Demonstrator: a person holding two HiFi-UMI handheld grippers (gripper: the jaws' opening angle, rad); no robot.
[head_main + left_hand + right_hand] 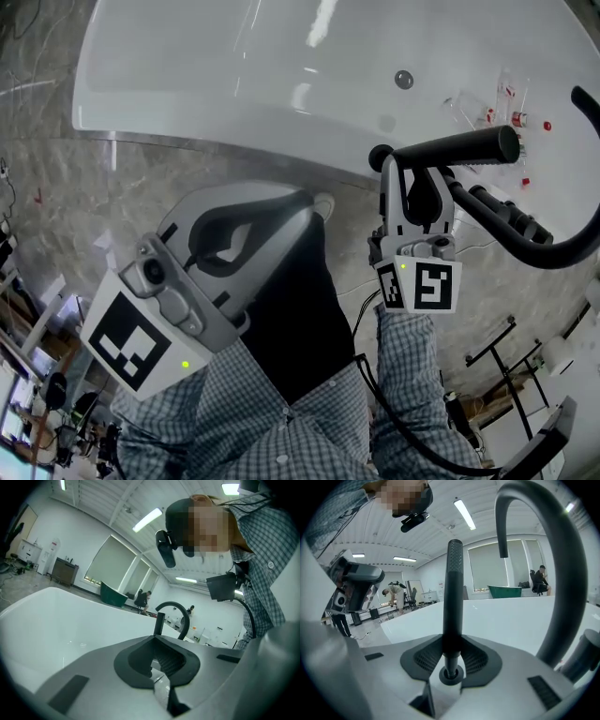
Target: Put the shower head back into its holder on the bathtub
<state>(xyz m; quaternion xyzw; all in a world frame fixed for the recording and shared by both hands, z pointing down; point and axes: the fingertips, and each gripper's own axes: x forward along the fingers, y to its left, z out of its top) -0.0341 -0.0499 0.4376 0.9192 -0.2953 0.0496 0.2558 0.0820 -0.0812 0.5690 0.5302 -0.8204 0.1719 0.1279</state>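
Note:
The shower head (455, 148) is a slim black wand. My right gripper (413, 178) is shut on its lower end and holds it over the bathtub (234, 66) rim, lying level and pointing right. In the right gripper view the shower head (453, 592) rises straight up between the pads (424, 658). The black arched faucet (553, 251) and its dark fittings (506, 214) are just right of it; I cannot make out the holder. My left gripper (305, 204) hangs lower left, over the dark trouser leg, its jaws together with nothing between them. The left gripper (155, 641) faces the white tub.
The tub's drain (403, 80) is in the basin. Clear plastic pieces with red bits (489, 112) lie on the rim at the right. Grey marble floor (56, 187) lies left of the tub. Black stands (506, 352) are at the lower right.

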